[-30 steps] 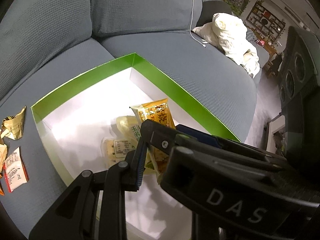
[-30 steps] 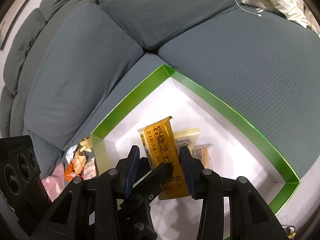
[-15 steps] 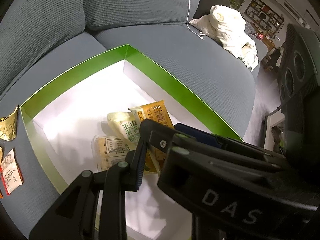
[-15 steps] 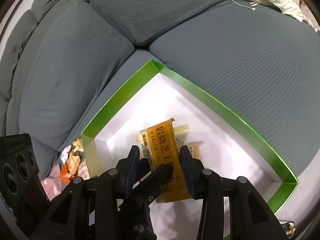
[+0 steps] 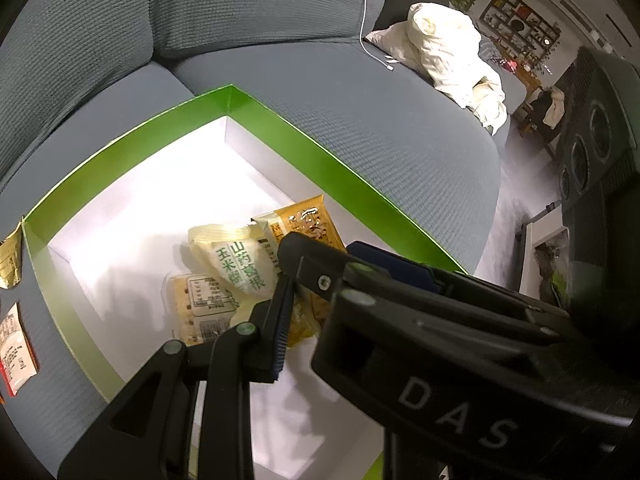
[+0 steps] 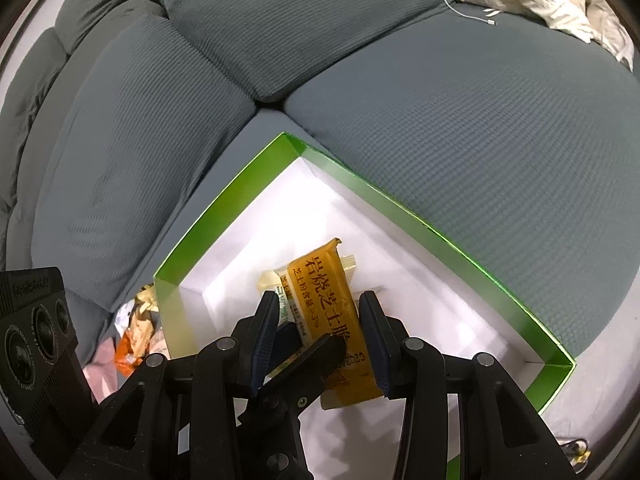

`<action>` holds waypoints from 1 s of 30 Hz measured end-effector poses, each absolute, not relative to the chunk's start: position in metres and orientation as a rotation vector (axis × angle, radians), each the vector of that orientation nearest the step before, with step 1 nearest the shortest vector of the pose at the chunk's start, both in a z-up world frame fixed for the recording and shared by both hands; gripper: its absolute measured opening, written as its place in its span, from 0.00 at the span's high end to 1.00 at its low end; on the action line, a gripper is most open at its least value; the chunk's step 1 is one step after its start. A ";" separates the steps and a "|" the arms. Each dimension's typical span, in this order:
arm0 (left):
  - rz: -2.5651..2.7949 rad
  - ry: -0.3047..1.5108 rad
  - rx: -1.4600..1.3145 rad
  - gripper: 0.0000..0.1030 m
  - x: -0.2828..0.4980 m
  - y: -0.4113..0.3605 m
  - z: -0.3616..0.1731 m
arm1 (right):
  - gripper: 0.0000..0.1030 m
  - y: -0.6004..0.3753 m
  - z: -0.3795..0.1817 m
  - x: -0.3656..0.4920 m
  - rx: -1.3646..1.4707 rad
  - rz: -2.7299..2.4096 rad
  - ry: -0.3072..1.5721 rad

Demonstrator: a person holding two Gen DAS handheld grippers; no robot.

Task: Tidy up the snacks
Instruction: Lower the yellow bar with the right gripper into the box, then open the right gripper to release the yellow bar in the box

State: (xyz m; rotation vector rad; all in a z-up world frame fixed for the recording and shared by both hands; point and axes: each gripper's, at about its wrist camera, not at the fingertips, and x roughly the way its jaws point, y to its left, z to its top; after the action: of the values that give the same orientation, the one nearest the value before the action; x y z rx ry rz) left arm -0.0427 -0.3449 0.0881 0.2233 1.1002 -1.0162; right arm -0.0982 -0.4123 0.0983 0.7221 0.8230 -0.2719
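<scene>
Two grippers hover over the green-walled box point(image 6: 448, 240) on the sofa point(image 6: 460, 128). In the right wrist view, the right gripper point(image 6: 320, 332) reaches in from the bottom of the frame, its jaws apart on either side of the orange packet point(image 6: 328, 312); whether the pads touch it cannot be told. The left gripper point(image 6: 304, 356) crosses low between those jaws, its opening hidden. The packet's long axis runs from the frame's bottom toward top centre, printed face up, over a pale packet point(image 5: 236, 264) and a cracker pack point(image 5: 200, 308). White floor lies open toward the box's far corner, at upper centre. Loose wrappers point(image 5: 14, 344) lie outside the box at the left edge.
</scene>
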 end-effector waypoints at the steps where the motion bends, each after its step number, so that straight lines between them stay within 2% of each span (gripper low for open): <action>1: -1.020 1.102 0.223 0.80 -0.042 -0.346 0.088 | 0.56 -0.413 0.098 -0.099 0.723 -0.277 0.823; 30: -1.017 1.205 0.268 0.80 -0.040 -0.370 0.071 | 0.56 -0.437 0.079 -0.099 0.797 -0.316 0.856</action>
State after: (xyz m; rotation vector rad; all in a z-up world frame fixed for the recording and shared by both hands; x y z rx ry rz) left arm -0.0395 -0.3704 0.0710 0.2677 1.2051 -1.0169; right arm -0.0991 -0.4370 0.0787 0.7966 0.8559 -0.3161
